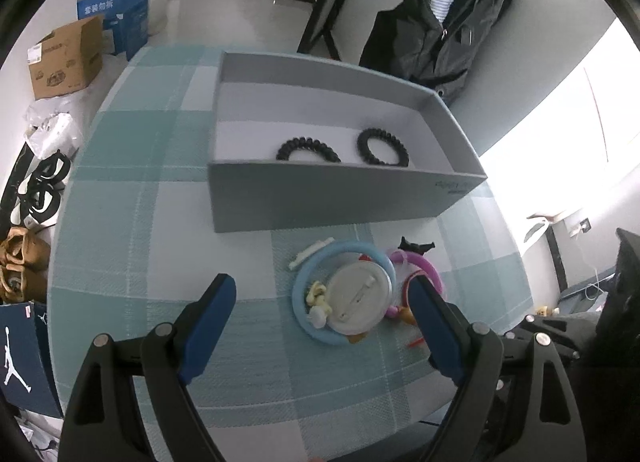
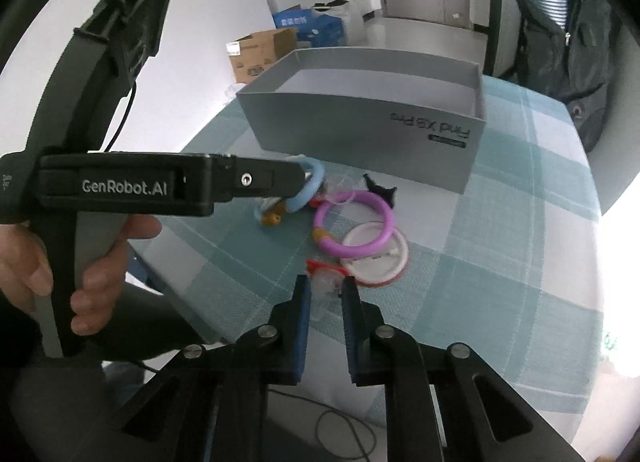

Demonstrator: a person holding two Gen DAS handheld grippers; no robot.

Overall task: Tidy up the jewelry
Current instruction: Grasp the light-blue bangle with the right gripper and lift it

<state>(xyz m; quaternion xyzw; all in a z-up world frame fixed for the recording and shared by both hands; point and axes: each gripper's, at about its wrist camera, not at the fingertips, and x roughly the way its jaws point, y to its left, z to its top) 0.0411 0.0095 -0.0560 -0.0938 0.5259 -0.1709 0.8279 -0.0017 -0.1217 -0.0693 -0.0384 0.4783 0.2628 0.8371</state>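
A grey open box [image 1: 320, 198] stands on the checked tablecloth and holds two black spiral hair ties [image 1: 308, 148] [image 1: 382, 146]. In front of it lies a pile: a light blue ring [image 1: 304, 282], a round white badge [image 1: 360, 298], a pink ring [image 2: 352, 222] and a black bow clip [image 2: 380, 188]. My left gripper [image 1: 322, 290] is open, its fingers either side of the blue ring and badge. My right gripper [image 2: 326, 282] is shut on a small clear clip with red trim [image 2: 326, 276], beside a second round badge [image 2: 376, 254].
Cardboard and blue boxes [image 1: 68, 58] and shoes [image 1: 20, 262] sit on the floor to the left. A dark jacket [image 1: 444, 22] hangs on a chair behind the table. The box [image 2: 372, 118] also shows in the right wrist view.
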